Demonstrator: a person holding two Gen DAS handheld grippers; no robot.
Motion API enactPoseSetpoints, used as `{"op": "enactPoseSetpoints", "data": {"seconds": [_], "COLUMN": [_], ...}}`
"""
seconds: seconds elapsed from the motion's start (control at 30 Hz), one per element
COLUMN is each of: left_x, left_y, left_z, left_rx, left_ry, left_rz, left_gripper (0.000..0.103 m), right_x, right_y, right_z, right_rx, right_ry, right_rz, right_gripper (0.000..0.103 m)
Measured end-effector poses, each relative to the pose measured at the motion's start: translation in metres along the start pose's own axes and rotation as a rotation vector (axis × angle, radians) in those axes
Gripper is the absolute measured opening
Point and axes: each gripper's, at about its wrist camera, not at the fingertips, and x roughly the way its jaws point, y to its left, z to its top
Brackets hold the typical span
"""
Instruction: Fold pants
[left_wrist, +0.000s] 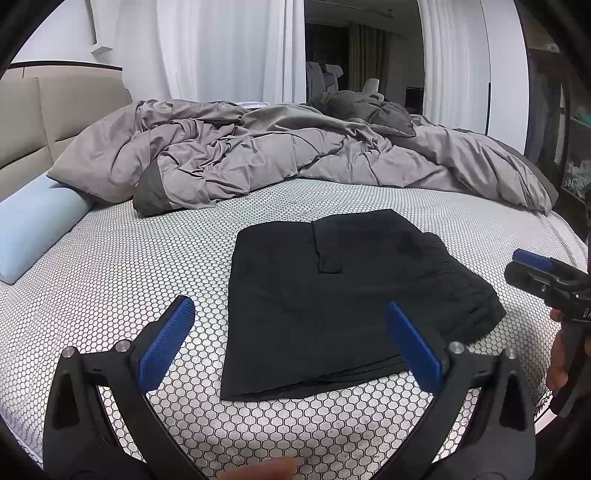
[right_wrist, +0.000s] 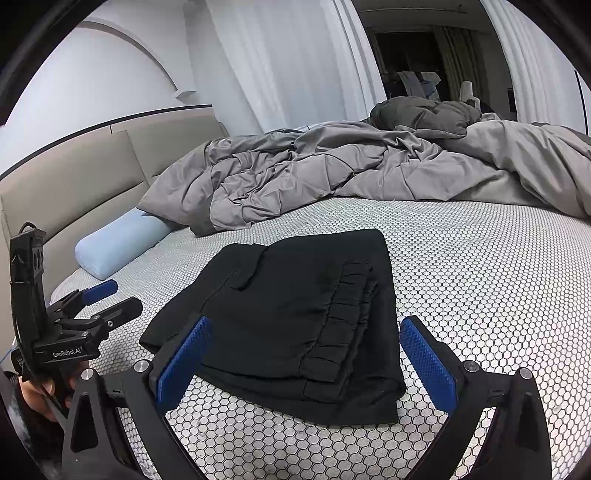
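Black pants (left_wrist: 351, 295) lie folded into a compact rectangle on the honeycomb-patterned sheet (left_wrist: 110, 266), with the gathered waistband (right_wrist: 343, 317) on the stack's right side. My left gripper (left_wrist: 288, 310) hovers open just in front of the stack's near left edge, nothing between its blue pads. It also shows at the left of the right wrist view as the left gripper (right_wrist: 125, 295), off the cloth. My right gripper (right_wrist: 306, 325) is open over the near edge of the pants (right_wrist: 295, 314) and holds nothing. The right gripper (left_wrist: 521, 267) also appears at the right edge of the left wrist view.
A rumpled grey duvet (left_wrist: 277, 158) covers the far half of the bed. A light blue pillow (left_wrist: 33, 229) lies at the left by the beige headboard (right_wrist: 92, 184). White curtains (left_wrist: 221, 48) hang behind. A hand (left_wrist: 561, 358) holds the right tool.
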Motion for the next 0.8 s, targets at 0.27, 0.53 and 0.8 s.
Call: {"op": "enactPoseSetpoints", "data": {"seconds": [0.27, 0.53, 0.8], "left_x": [-0.0025, -0.0022, -0.0025], "left_y": [0.0008, 0.0, -0.0014], "left_z": [0.0013, 0.001, 0.0008], "left_rx": [0.001, 0.0, 0.0], "left_ry": [-0.002, -0.002, -0.003], "left_rz": [-0.003, -0.002, 0.0], "left_gripper": [0.103, 0.103, 0.103], "right_x": [0.0005, 0.0016, 0.0039], "right_y": [-0.0015, -0.0009, -0.0004], "right_z": [-0.0002, -0.0004, -0.0007], "right_rx": [-0.001, -0.007, -0.015], "right_ry": [0.001, 0.004, 0.01], "right_rz": [0.001, -0.002, -0.01], "right_gripper": [0.103, 0.103, 0.103]}}
